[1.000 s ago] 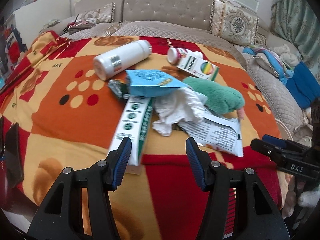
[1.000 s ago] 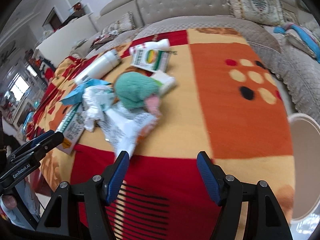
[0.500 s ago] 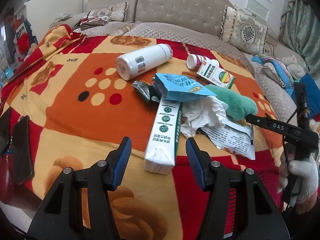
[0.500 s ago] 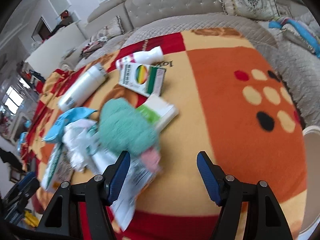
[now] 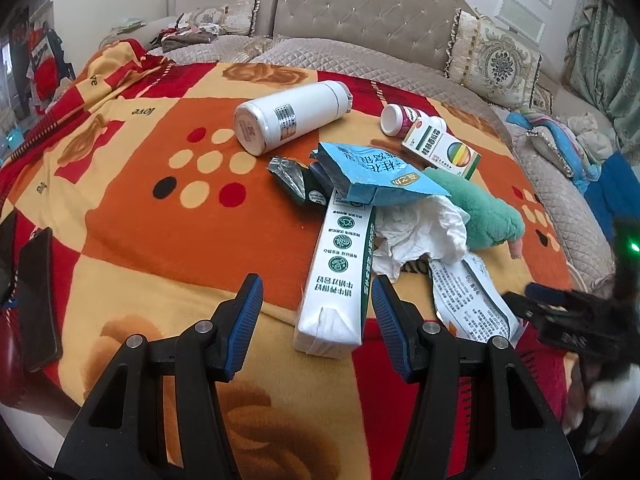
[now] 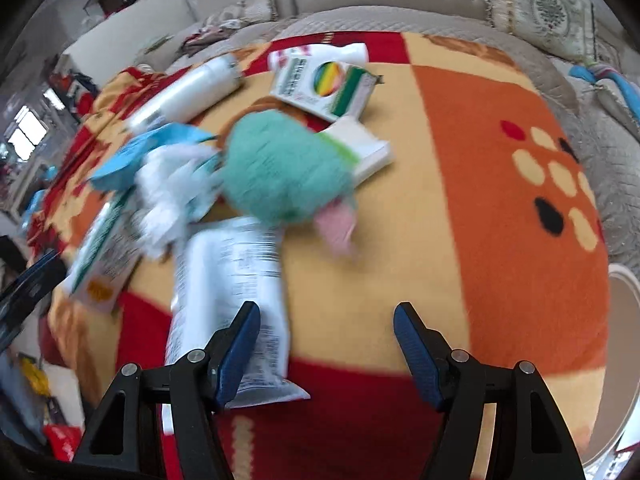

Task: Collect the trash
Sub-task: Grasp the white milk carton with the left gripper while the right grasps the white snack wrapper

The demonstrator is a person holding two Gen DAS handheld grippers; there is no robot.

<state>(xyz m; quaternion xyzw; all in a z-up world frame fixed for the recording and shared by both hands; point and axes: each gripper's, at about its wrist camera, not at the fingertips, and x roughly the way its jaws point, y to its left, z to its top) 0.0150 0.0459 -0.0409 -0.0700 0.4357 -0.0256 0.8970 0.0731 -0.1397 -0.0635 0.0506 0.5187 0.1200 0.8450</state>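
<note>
You are just starting to pick up the trash; nothing is in a claw yet. Your left claw [image 5: 317, 322] is spread and holds nothing. The near end of the long white and green carton [image 5: 340, 276] lies on the blanket [image 5: 128, 216] below and between its pads, but they do not touch it. Your right claw [image 6: 326, 346] is spread and holds nothing too. The white printed wrapper [image 6: 230, 304] lies flat under its left pad.

I think your next move is to go down with the left claw and pinch the carton across its narrow sides. The right claw needs to slide toward 9 o'clock to get the wrapper between its pads.

The carton's long side runs from 6 o'clock to 12 o'clock, away from you, leaning a bit to 1 o'clock. Its far end goes under the blue bag [image 5: 374, 174].

At 2 o'clock from the carton sits the crumpled white tissue [image 5: 420, 232], with the green plush toy [image 5: 480, 210] behind it. Farther off lie the medicine box [image 5: 442, 150], the small pill bottle [image 5: 398, 119] and the big white bottle [image 5: 292, 116], which lies on its side with its bottom end toward 7 o'clock.
</note>
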